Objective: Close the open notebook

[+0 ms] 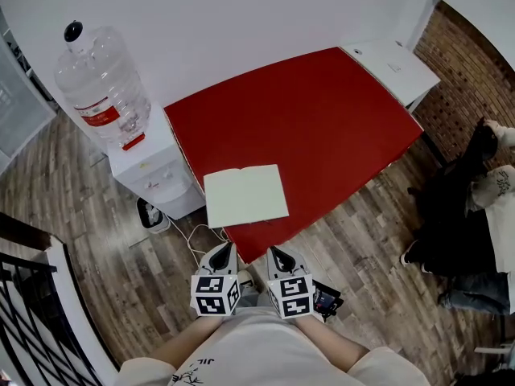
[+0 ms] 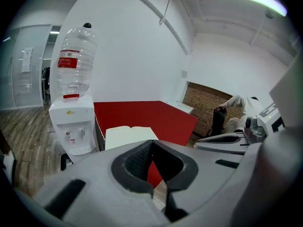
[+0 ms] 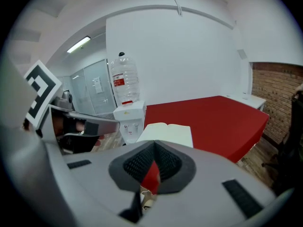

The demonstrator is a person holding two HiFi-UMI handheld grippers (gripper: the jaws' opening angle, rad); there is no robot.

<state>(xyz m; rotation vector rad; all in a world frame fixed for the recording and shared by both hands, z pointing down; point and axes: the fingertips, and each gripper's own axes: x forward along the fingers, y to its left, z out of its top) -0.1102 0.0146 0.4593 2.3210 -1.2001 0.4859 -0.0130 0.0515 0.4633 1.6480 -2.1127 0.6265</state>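
The open notebook [image 1: 245, 195] lies flat with pale blank pages at the near corner of the red table [image 1: 322, 119]; it also shows in the left gripper view as the notebook [image 2: 129, 135] and in the right gripper view as the notebook [image 3: 166, 133]. My left gripper [image 1: 226, 250] and right gripper [image 1: 273, 252] hang side by side over the floor, just short of the table's near edge, pointing at the notebook. Both have their jaws shut with nothing between them: left gripper [image 2: 151, 144], right gripper [image 3: 154, 146].
A white water dispenser [image 1: 149, 167] with a large clear bottle [image 1: 103, 83] stands against the table's left side, a cable on the floor beside it. A white side table [image 1: 394, 67] adjoins the far right corner. A seated person [image 1: 475, 215] is at the right. Wooden floor surrounds the table.
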